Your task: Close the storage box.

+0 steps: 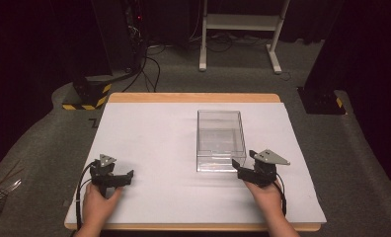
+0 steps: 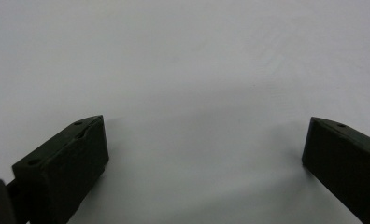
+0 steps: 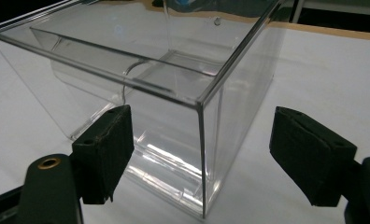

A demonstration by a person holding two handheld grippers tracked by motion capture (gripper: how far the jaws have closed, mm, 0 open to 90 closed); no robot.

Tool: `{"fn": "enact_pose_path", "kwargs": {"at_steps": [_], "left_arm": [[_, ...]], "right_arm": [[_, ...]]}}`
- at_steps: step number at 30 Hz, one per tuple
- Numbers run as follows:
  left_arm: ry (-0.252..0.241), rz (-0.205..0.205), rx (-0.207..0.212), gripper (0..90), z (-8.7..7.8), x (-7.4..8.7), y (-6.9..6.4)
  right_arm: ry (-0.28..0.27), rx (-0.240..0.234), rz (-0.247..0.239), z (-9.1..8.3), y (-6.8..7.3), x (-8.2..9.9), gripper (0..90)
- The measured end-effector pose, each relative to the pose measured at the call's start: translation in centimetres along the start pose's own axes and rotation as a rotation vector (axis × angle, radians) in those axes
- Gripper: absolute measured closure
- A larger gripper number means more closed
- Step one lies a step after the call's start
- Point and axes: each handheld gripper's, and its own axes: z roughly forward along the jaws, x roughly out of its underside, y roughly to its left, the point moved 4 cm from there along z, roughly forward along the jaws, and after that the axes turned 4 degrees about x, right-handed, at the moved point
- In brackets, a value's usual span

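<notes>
White-covered table in a dark room, both grippers at its near edge and a clear box in the middle.

I'm working over a table [image 1: 149, 143] under a white sheet, with grey carpet and black stands beyond it. Nearest me on the left, my left gripper [image 1: 115, 178] rests low on the bare sheet with its jaws spread wide and nothing between them; I judge it is parked there to stay out of the way. On the right, my right gripper [image 1: 246, 171] sits just beside the near right corner of the clear plastic box [image 1: 220, 138], jaws wide apart, and in the right gripper view that corner edge [image 3: 202, 154] stands between them, so I read this as lining up to grip the wall. The box stands upright, open-topped and empty, right of centre.
</notes>
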Motion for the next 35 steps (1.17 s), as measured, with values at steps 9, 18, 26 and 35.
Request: {"fn": "enact_pose_path", "kwargs": {"at_steps": [9,18,26,35], "left_arm": [[0.0,0.0,0.0,0.6,0.0,0.0,0.0],[-0.001,0.001,-0.001,0.6,0.0,0.0,0.0],[-0.001,0.002,-0.001,0.5,0.0,0.0,0.0],[-0.002,0.004,-0.003,0.7,0.0,0.0,0.0]], "right_arm": [[0.028,0.023,0.005,-1.4,-1.4,1.8,22.2],[0.102,0.085,0.008,-2.6,-4.0,4.8,22.3],[0.123,0.103,-0.058,-2.7,-3.5,5.6,23.2],[0.111,0.077,-0.017,-2.9,-4.0,5.6,22.6]]}}
